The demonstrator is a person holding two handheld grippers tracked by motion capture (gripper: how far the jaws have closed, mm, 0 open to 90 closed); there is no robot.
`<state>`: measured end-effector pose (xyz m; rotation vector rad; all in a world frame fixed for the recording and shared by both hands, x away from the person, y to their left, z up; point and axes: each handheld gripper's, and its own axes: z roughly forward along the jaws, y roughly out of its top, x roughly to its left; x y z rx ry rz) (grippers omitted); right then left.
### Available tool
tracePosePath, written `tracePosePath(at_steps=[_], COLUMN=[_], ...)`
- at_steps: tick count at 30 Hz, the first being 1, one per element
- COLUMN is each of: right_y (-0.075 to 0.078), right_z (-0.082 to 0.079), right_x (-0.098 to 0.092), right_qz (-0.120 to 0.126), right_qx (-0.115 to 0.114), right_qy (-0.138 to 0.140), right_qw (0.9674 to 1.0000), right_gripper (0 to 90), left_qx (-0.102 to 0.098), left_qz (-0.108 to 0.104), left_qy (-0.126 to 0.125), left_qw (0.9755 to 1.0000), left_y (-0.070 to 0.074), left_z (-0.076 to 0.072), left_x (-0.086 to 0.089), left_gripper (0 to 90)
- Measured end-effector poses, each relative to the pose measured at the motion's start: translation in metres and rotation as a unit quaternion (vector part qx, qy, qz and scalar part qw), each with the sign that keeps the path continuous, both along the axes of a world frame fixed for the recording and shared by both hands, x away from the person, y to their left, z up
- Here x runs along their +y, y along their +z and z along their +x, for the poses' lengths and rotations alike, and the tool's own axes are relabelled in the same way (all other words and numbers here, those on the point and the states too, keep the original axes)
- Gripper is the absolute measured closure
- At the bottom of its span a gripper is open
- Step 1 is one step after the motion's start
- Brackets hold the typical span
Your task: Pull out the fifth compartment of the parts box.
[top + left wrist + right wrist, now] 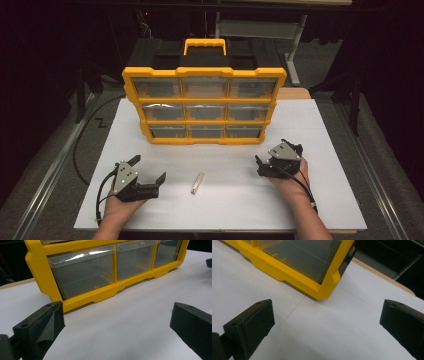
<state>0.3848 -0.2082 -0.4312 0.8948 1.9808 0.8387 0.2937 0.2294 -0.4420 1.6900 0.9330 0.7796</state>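
A yellow organiser box (205,102) with nine clear drawers and a yellow handle stands upright at the back of the white board (60,210). A small flat metal piece (197,183) lies on the board in front of it, between my two grippers. My left gripper (147,170) rests near the front left, open and holding nothing. Its jaws face the bottom row of drawers (82,272). My right gripper (277,152) rests at the front right, also open with nothing between its jaws. It faces the lower right corner of the box (322,288).
The white board covers a wooden table whose edge (295,93) shows behind the box. Dark floor, metal rails and a grey stand (295,45) surround the table. Cables trail from both grippers.
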Motion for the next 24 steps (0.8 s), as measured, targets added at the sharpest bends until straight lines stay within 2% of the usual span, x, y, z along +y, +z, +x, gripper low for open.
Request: tracePosePath(at_steps=[3,4,7,9,11,16,17,18,19,20,22,24], right_y=[-0.001,-0.001,-0.003,-0.004,-0.005,-0.005,-0.004,-0.004,-0.005,-0.005,-0.004,-0.005], right_z=[-0.002,-0.002,-0.004,-0.005,-0.007,-0.01,-0.011,-0.011,-0.012,-0.012,-0.013,-0.013], right_x=[0.004,0.004,0.011,0.013,0.018,0.024,0.026,0.026,0.028,0.028,0.03,0.031], right_qz=[-0.022,-0.022,-0.052,-0.058,-0.086,-0.108,-0.121,-0.121,-0.134,-0.134,-0.155,-0.161], right_qx=[-0.004,-0.004,-0.007,-0.006,-0.013,-0.02,-0.023,-0.023,-0.027,-0.027,-0.033,-0.035], right_qy=[0.005,0.005,0.015,0.017,0.024,0.028,0.031,0.031,0.032,0.032,0.036,0.036], right_qw=[0.9997,0.9997,0.9985,0.9982,0.9959,0.9936,0.9919,0.9919,0.9901,0.9901,0.9866,0.9858], right_gripper=[0.7,0.7,0.7,0.7,0.7,0.7,0.7,0.7,0.7,0.7,0.6,0.7], left_qx=[0.003,0.003,0.001,0.002,0.0,-0.002,-0.003,-0.003,-0.003,-0.003,-0.004,-0.007], left_qz=[0.003,0.003,0.005,0.005,0.003,0.002,0.002,0.001,0.001,0.001,0.0,0.0], left_qy=[-0.004,-0.004,-0.009,-0.008,-0.008,-0.011,-0.012,-0.012,-0.014,-0.015,-0.016,-0.018], left_qw=[1.0,1.0,0.9999,1.0,1.0,0.9999,0.9999,0.9999,0.9999,0.9999,0.9999,0.9998], left_y=[0.0,0.0,0.0,0.0,0.0,0.0,0.0,0.0,0.0,0.0,0.0,0.0], left_z=[0.0,0.0,0.0,0.0,0.0,0.0,-0.001,-0.001,-0.001,-0.001,-0.001,-0.001], left_x=[-0.001,-0.001,-0.001,-0.001,0.0,0.0,0.0,0.0,0.0,0.0,0.0,0.0], left_gripper=[0.2,0.3,0.2,0.2,0.2,0.2,0.2,0.2,0.2,0.2,0.3,0.3])
